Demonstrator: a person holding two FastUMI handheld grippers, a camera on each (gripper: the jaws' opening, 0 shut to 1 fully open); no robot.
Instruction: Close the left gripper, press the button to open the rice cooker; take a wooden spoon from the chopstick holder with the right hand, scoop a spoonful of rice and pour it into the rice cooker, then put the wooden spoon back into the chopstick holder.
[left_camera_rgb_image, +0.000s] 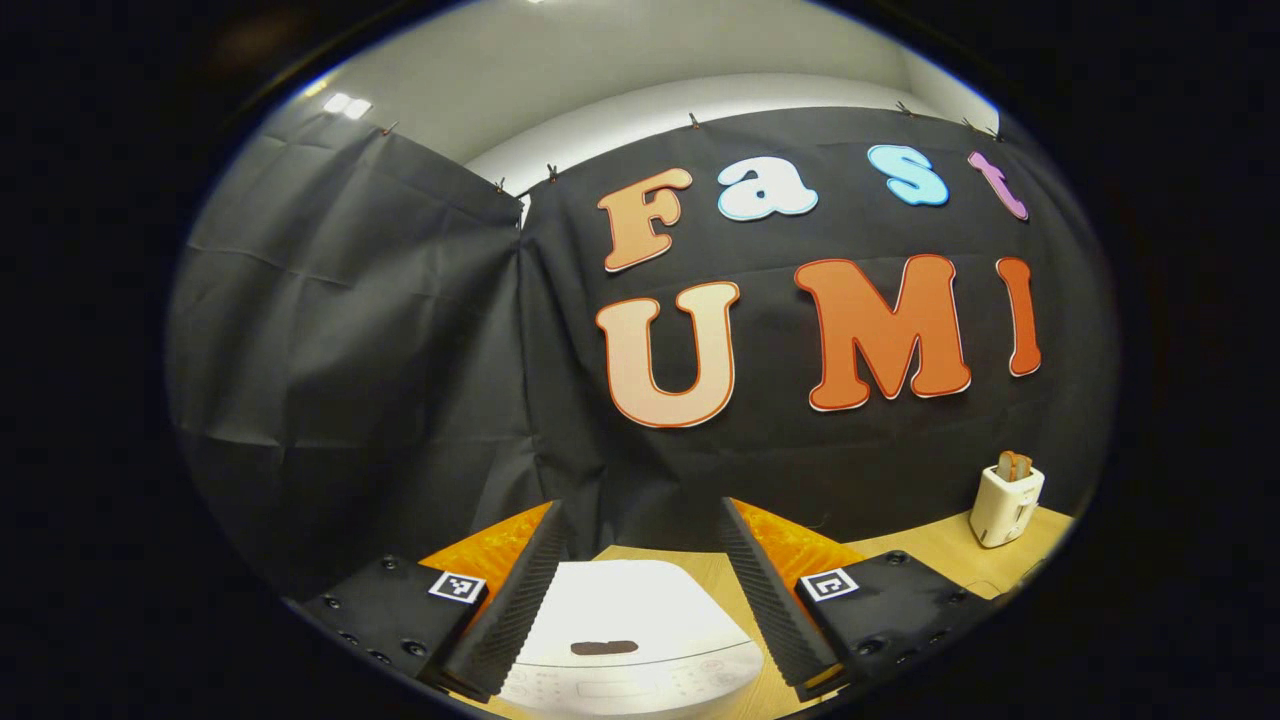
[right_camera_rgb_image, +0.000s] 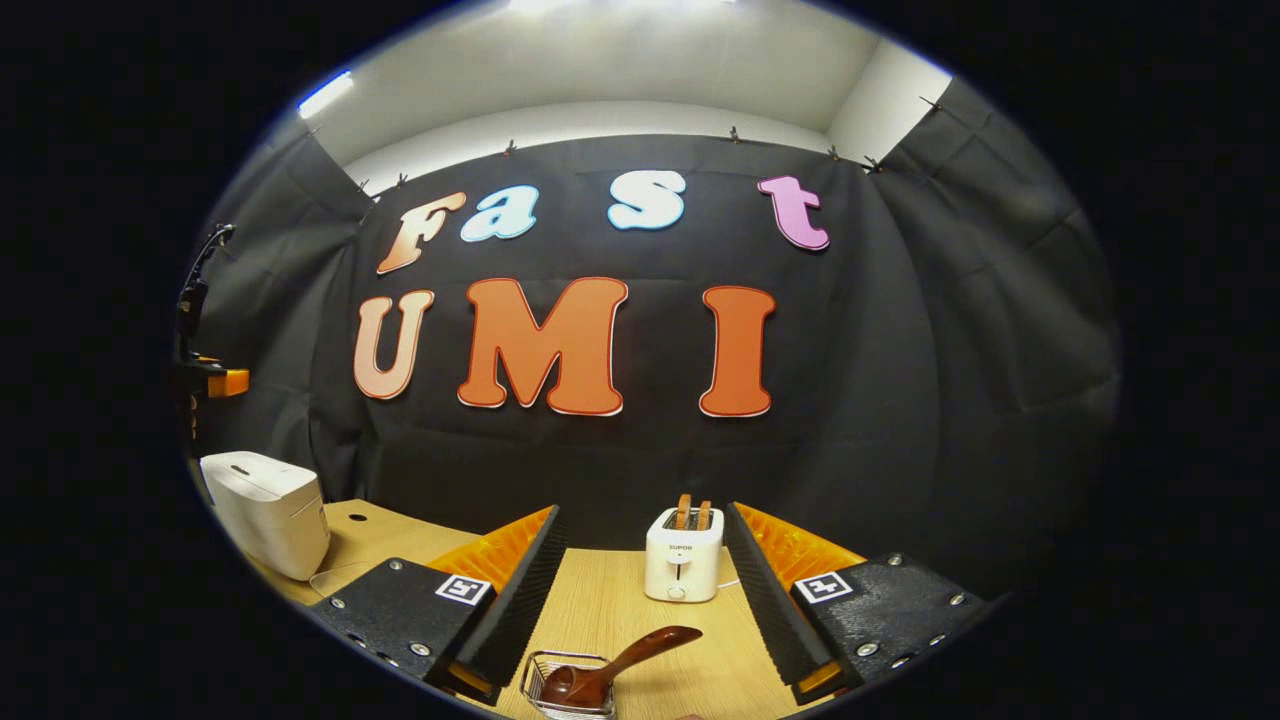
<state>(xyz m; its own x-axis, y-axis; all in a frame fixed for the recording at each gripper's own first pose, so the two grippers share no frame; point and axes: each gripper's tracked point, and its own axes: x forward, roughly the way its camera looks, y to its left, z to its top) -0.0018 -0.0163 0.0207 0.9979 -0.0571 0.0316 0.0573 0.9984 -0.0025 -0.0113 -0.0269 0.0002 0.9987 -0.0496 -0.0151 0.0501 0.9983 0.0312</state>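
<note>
Both grippers, left gripper and right gripper, have black ribbed fingers, orange backing, screwed black plates with square markers.

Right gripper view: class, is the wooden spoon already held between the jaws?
No. The wooden spoon lies in the wire holder on the table, ahead of the open, empty jaws.

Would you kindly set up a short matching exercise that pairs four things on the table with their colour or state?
Things:
1. rice cooker
2. wooden spoon
3. toaster
4. left gripper

States:
A. two slices standing in its slots
B. lies in the wire chopstick holder
C. fingers wide apart, holding nothing
D. white, lid down

Pairs: 1-D, 2-B, 3-A, 4-C
</note>
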